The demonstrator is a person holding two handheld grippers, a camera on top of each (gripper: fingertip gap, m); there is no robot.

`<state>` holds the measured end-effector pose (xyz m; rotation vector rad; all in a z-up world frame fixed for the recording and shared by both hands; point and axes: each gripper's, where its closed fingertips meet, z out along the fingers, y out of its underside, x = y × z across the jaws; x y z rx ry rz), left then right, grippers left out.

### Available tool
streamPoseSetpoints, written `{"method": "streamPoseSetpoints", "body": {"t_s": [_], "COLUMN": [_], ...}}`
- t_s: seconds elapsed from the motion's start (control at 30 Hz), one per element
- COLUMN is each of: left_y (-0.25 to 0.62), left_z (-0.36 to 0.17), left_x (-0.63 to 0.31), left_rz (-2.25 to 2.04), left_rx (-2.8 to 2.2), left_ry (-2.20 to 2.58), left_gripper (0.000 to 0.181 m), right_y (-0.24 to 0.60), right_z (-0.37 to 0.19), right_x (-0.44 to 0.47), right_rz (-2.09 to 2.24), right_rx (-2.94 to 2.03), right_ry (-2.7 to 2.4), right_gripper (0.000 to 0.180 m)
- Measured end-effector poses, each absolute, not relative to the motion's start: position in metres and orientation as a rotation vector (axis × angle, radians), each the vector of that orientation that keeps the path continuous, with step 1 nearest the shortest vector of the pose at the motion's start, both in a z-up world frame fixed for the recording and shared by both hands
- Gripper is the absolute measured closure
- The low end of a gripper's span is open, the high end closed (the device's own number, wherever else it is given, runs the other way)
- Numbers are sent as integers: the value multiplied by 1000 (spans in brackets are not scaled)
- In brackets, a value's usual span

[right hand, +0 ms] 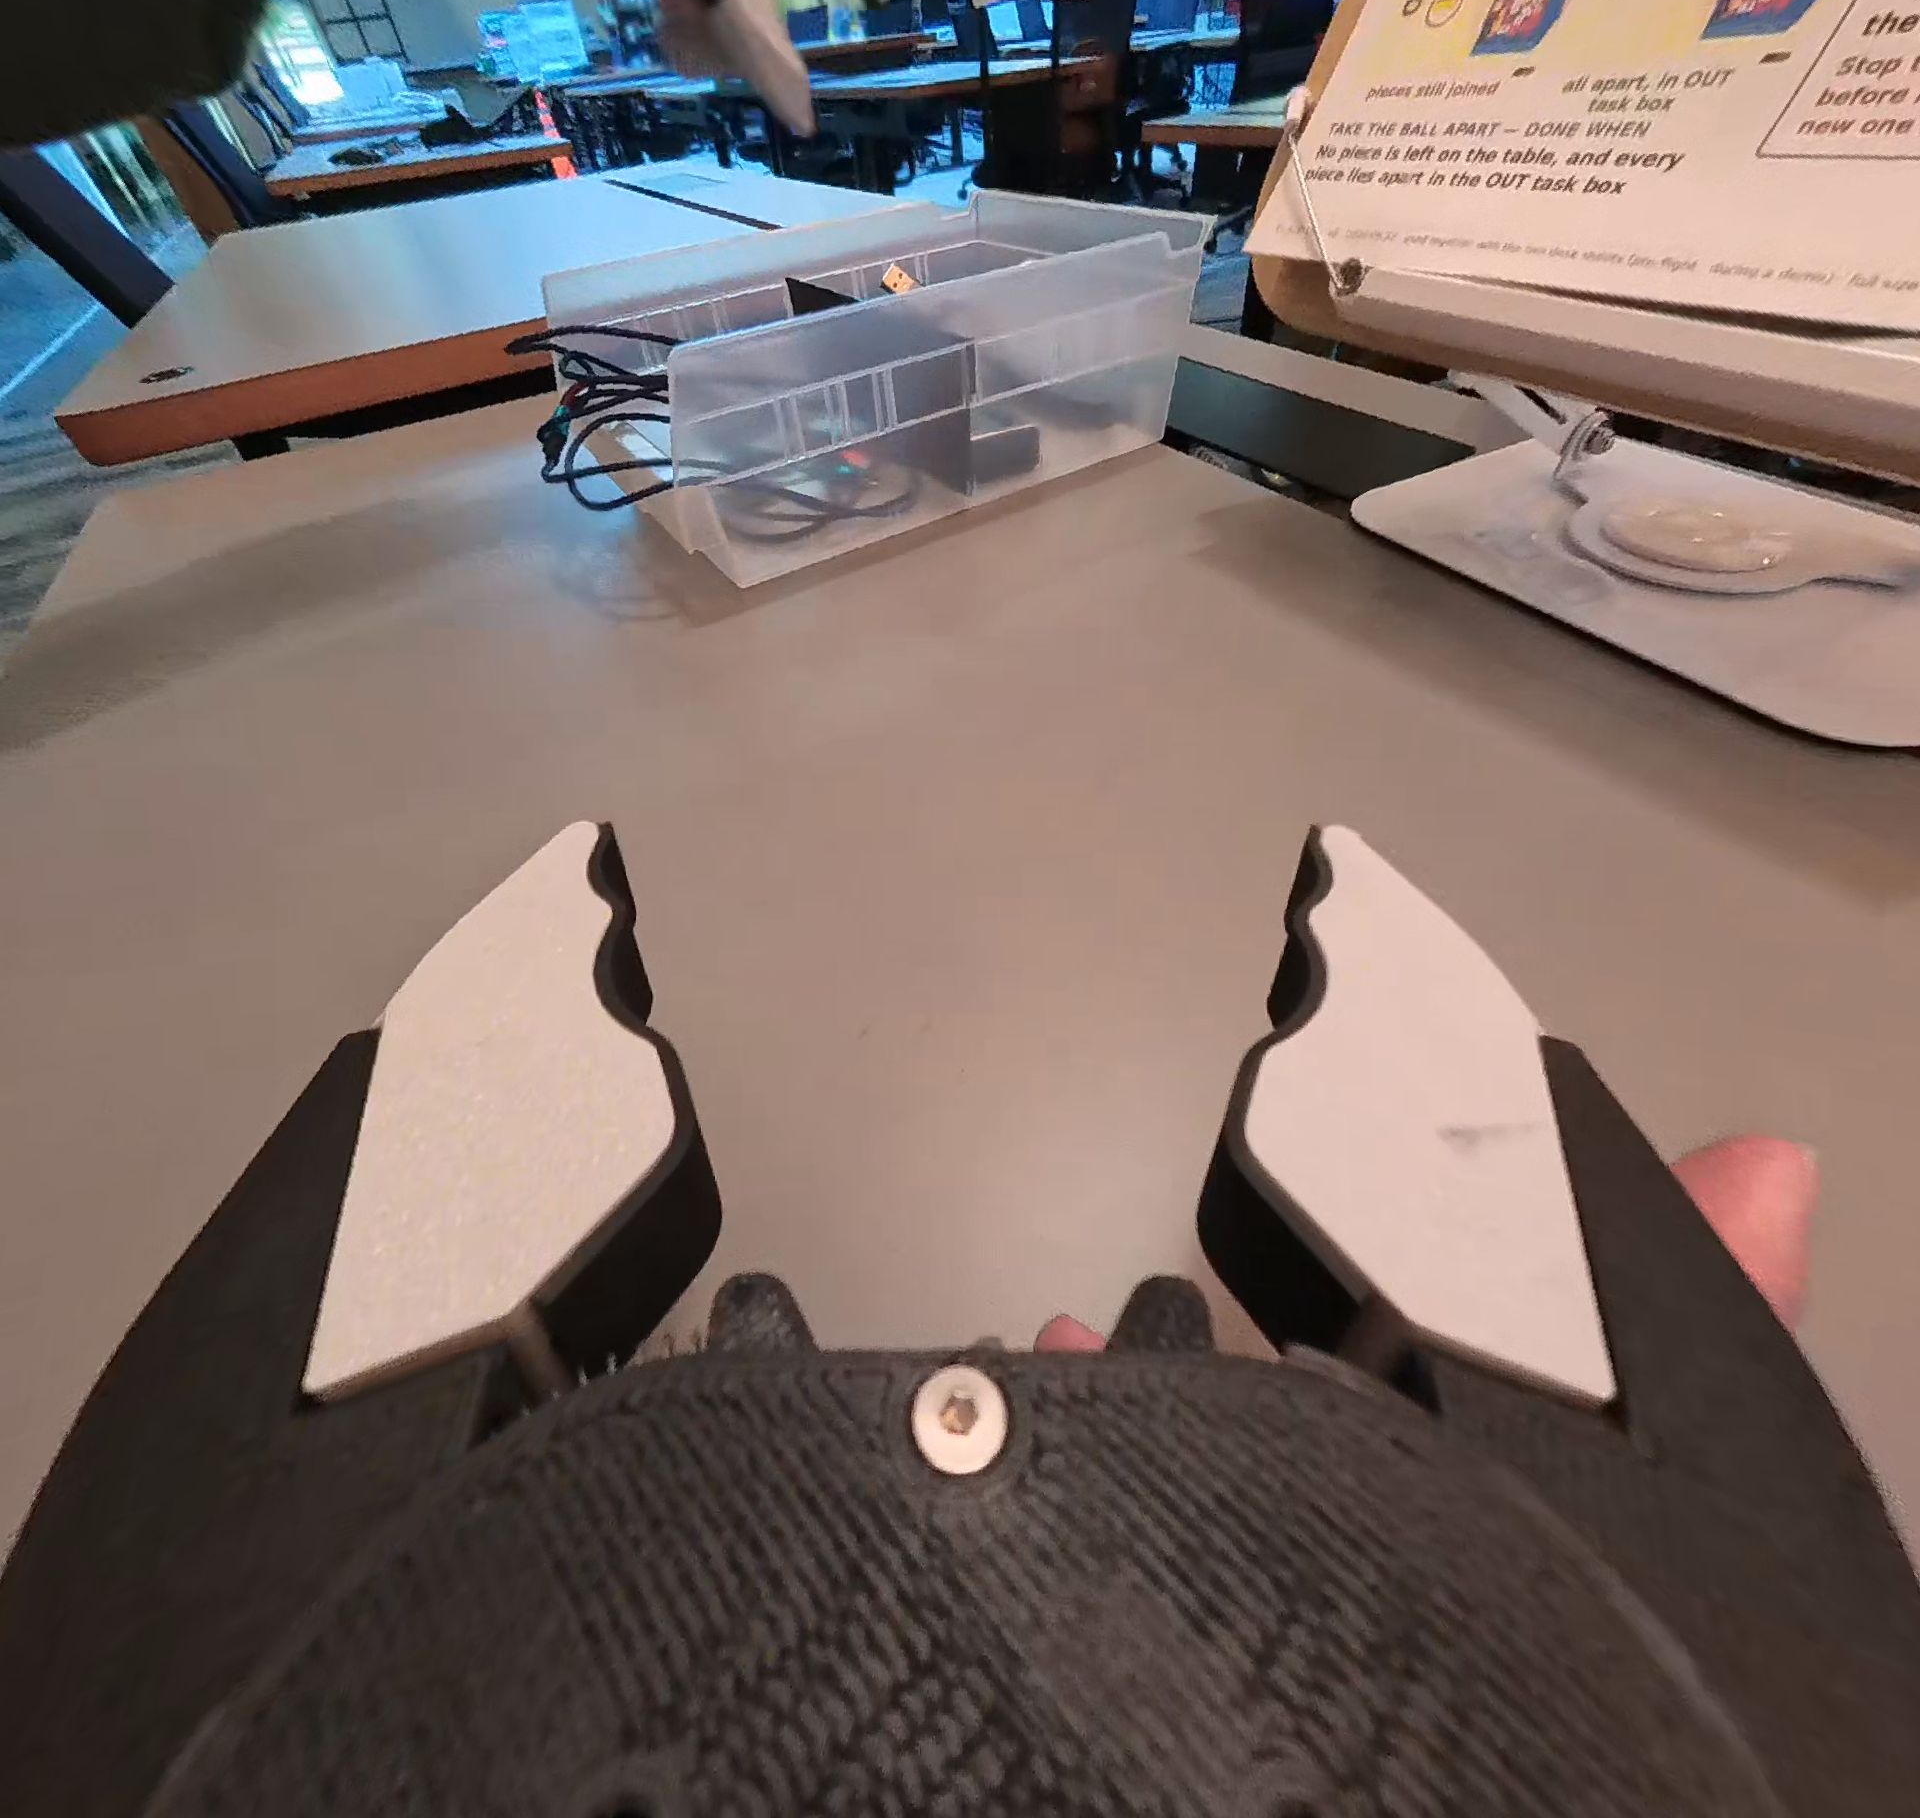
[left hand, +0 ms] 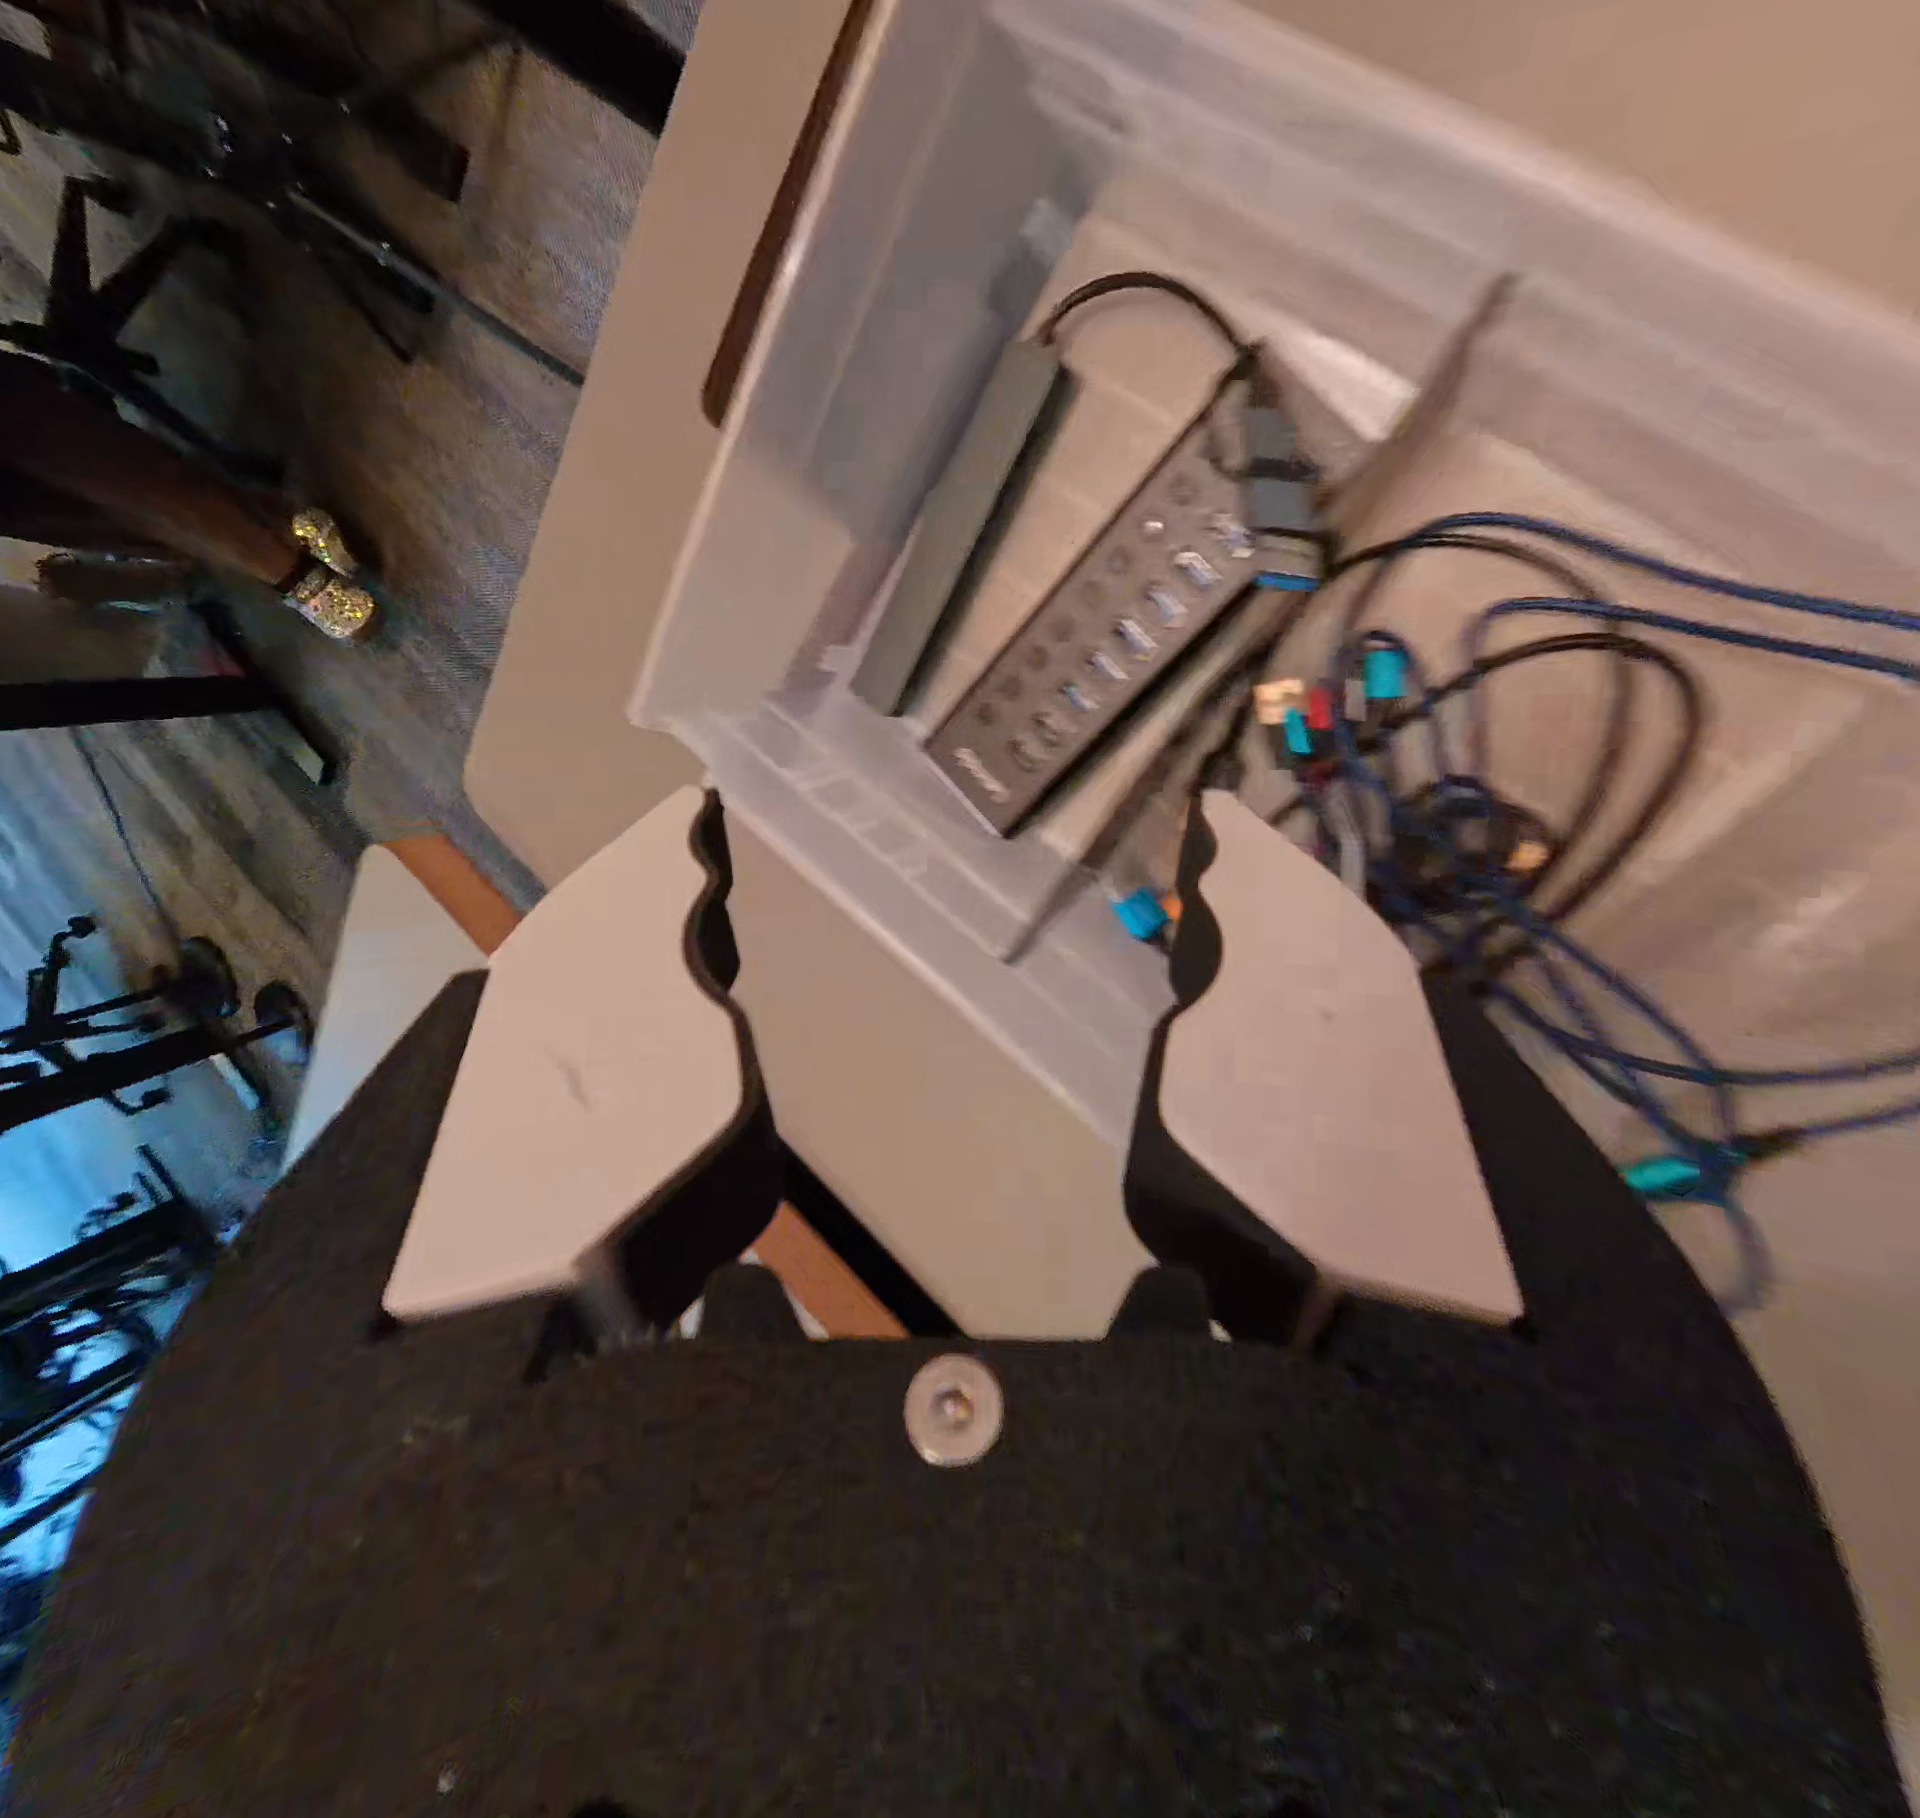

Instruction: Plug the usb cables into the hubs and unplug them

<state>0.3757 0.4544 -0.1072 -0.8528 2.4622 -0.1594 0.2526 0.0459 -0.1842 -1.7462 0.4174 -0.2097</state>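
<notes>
Both grippers spread wide and empty, hubs and cables waiting in the bin.

Left gripper [left hand: 951, 833] hovers over the clear plastic divided bin [left hand: 1351, 199], fingers wide apart, holding nothing; just beyond its tips the long dark grey multi-port hub [left hand: 1117, 625] lies flat in the left compartment, long axis running away up-right. Right of the divider, the tangle of blue and black usb cables [left hand: 1507, 833]. Right gripper [right hand: 956, 833] sits low over the grey tabletop [right hand: 935, 750], fingers fully parted, empty, bin well ahead.
</notes>
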Motion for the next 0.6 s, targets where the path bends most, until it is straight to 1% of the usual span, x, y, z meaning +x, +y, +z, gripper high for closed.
{"method": "streamPoseSetpoints", "body": {"t_s": [0.13,0.23,0.37,0.53,0.6], "left_y": [464,468,471,484,483], "left_z": [-149,-184,-213,-238,-244], "left_x": [415,418,412,408,405], "left_rz": [-16,145,333,563,571], "left_rx": [-787,-685,-564,-485,-490], "left_ry": [2660,2812,2930,2952,2990], "left_gripper": [101,100,101,120,123], "right_y": [45,43,39,41,40], "right_z": [-182,-181,-179,-179,-178], "right_x": [251,252,257,254,253], "right_rz": [-190,-164,-159,-141,-135], "right_rx": [-1731,-1712,-1681,-1695,-1684], "right_ry": [411,422,462,438,436], "right_gripper": [63,64,70,70,70]}}
